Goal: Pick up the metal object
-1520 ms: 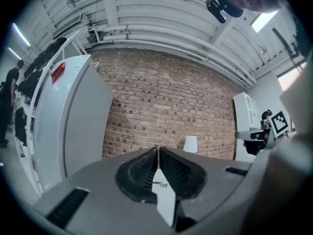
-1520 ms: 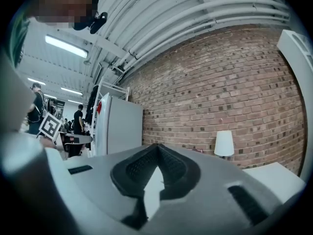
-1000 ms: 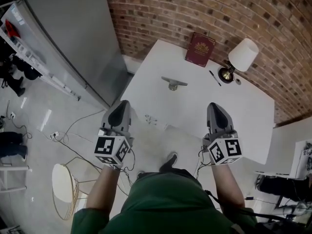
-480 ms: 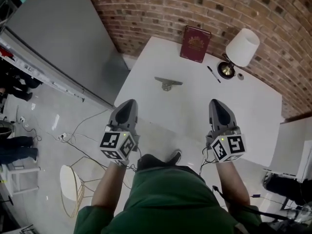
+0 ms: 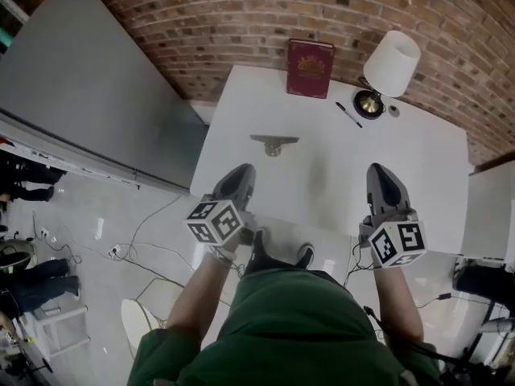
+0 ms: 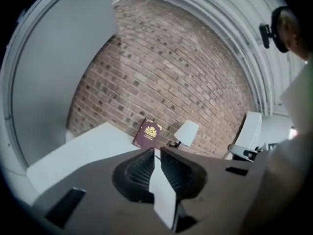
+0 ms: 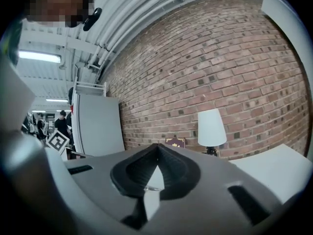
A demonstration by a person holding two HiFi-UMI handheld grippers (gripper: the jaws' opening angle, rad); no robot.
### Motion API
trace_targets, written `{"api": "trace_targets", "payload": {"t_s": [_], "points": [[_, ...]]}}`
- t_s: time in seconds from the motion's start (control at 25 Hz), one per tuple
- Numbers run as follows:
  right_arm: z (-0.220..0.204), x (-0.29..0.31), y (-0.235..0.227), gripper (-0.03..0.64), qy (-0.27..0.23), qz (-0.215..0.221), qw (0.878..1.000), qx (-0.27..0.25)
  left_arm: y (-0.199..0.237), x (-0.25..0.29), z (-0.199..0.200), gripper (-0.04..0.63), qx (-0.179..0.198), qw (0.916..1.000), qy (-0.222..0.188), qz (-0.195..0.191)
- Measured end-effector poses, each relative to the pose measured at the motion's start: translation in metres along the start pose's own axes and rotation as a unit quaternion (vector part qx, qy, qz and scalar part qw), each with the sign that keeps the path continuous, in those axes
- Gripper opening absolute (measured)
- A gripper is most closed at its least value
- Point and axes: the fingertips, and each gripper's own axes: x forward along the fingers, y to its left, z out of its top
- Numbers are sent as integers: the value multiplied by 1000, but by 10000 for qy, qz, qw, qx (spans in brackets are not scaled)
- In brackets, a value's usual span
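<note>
1. The metal object (image 5: 274, 144), a flat grey piece on a short stem, sits on the white desk (image 5: 338, 195), in its far left part. Nothing touches it.
2. The left claw (image 5: 241, 170) hovers over the desk's near left corner. The object lies ahead of it and slightly to the right, clearly apart from the tips.
3. In the left gripper view, this claw's jaws are pressed together with only a thin slit between them, and they pinch nothing.
4. The right claw (image 5: 379, 172) hangs over the near right part of the desk, well apart from the object, which lies ahead and off to its left.
5. In the right gripper view, its jaws meet at the tips and are empty.
6. Beyond the object, a red book (image 5: 310, 68) is at the brick wall (image 5: 241, 14). A lamp (image 5: 392, 59) with a white shade stands to the book's right, and a pen (image 5: 348, 114) lies beside the lamp's base.
</note>
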Motion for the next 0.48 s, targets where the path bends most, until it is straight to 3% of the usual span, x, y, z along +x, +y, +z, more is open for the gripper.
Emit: {"api": "trace_targets", "payload": {"t_s": [0.12,0.24,0.36,0.48], "points": [[1,2,2,3,39,-265,9996,77,28,19,-18,17,-715,9969,338,-44],[-2,4,0,3,109,-613,9979,166,52,38,-35,17,-1027,9924,681,-59],[-9,8,5,4,191,-877,9956,254,69,60,-62,17,-1548,9817,1072,-301],[-10,5,12,3,218,-1122,9932,235,91,80,-85,19,-1938,9707,1392,-277]]}}
